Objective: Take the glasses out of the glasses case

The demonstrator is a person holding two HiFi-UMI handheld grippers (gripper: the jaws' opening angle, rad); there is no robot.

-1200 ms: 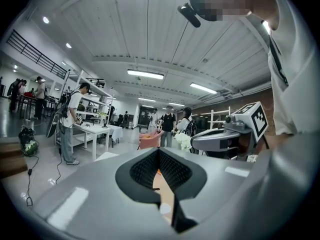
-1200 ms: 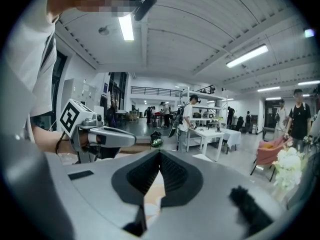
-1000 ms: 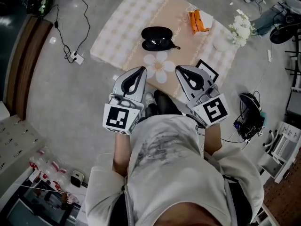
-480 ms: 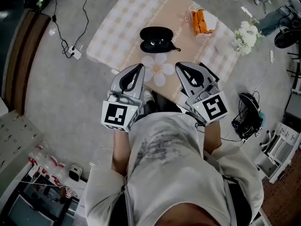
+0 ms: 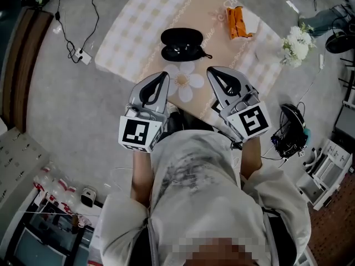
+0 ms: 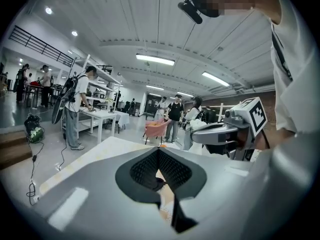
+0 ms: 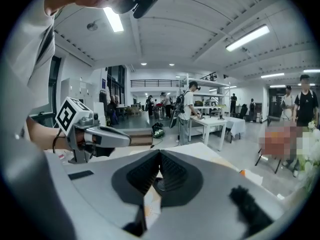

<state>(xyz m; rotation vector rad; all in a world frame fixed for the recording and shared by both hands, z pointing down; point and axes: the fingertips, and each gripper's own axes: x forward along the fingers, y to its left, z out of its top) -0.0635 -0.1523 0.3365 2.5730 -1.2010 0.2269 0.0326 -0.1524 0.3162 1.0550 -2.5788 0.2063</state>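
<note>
The black glasses case (image 5: 180, 43) lies open on the checked tablecloth (image 5: 138, 32), with dark glasses showing in its nearer half. Both grippers hover side by side over the table's near edge, short of the case. My left gripper (image 5: 164, 74) is shut and empty, pointing at the case from its near left. My right gripper (image 5: 211, 70) is also shut and empty, on the near right. In the left gripper view the jaws (image 6: 158, 149) meet at the tips and the right gripper (image 6: 225, 132) shows beside them. The right gripper view shows its jaws (image 7: 159, 152) closed, with the left gripper (image 7: 95, 135) at the left.
A white flower-shaped mat (image 5: 186, 82) lies between the grippers and the case. An orange packet (image 5: 237, 23) and white flowers (image 5: 297, 40) sit at the table's far right. A power strip (image 5: 81, 56) and cables lie on the floor at the left. People stand in the background of both gripper views.
Both grippers have edged forward a little toward the case, still shut. The case has not moved on the cloth; the head view has shifted slightly.
</note>
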